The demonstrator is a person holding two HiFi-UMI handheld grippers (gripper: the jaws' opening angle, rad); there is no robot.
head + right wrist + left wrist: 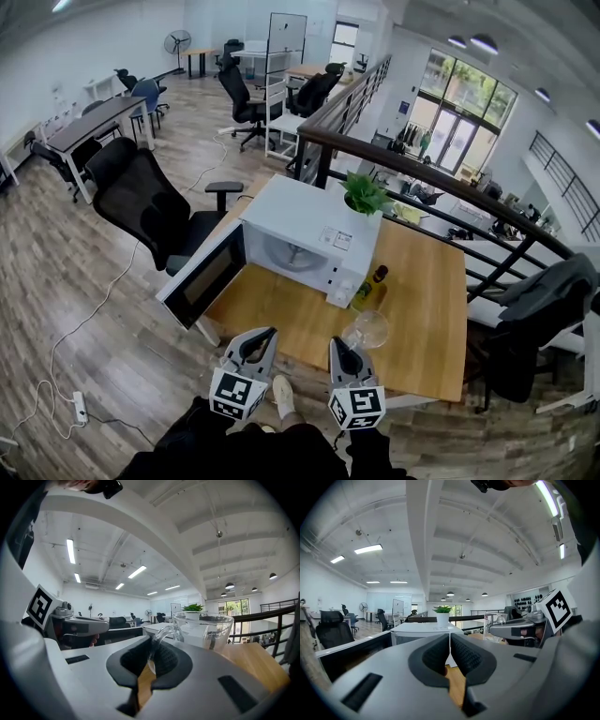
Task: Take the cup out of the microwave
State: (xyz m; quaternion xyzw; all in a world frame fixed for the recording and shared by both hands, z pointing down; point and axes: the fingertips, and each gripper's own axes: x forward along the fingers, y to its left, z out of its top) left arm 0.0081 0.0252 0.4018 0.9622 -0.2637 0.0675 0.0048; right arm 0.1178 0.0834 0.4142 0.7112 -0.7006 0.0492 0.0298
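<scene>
Our right gripper point(151, 657) pinches the handle of the clear glass cup point(206, 630), outside the white microwave point(300, 230) and over the wooden table point(427, 309). We should hold it level and lower it gently. Our left gripper point(449, 654) is closed and empty.

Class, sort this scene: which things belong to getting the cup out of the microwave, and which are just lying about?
Belong to the job: glass cup, held by its handle in the right gripper; microwave, door open.
Lying about: potted plant; bottle; black office chair.
</scene>
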